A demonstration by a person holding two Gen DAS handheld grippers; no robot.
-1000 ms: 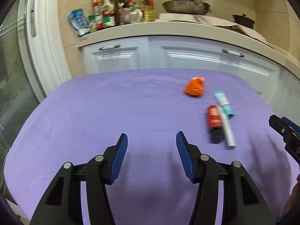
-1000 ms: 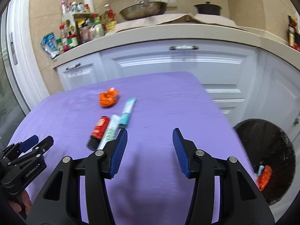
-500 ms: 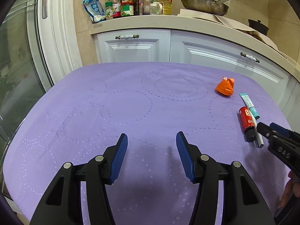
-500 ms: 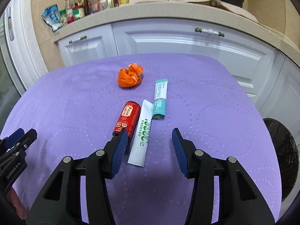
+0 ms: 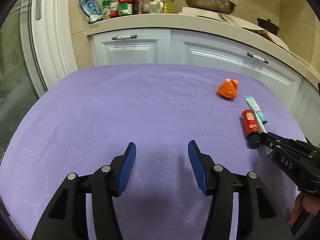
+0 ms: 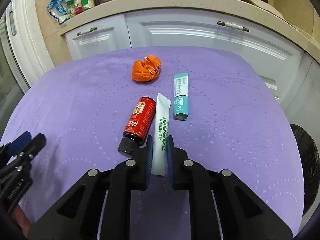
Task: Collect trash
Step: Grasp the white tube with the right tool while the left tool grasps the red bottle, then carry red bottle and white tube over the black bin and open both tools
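A home kitchen: white cabinets (image 5: 138, 50), frying pan (image 5: 209, 4) (condiment bottles (image 5: 138, 0) beside it).

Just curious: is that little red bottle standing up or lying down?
Lying down. The red bottle rests on its side on the purple cloth, black cap toward the camera.

We see even, warm indoor light; soft shadows pool on the purple tablecloth (image 5: 120, 108) beneath the grippers, fisheye bends cabinets (image 6: 200, 32), and corners go black.

On the bench (image 6: 230, 120), the bottle (image 6: 141, 121) lies just left of the tube (image 6: 163, 124), whose near end sits between the right claw's (image 6: 159, 156) pads. The sachet (image 6: 181, 97) lies right, the crumpled wrapper (image 6: 146, 71) behind.
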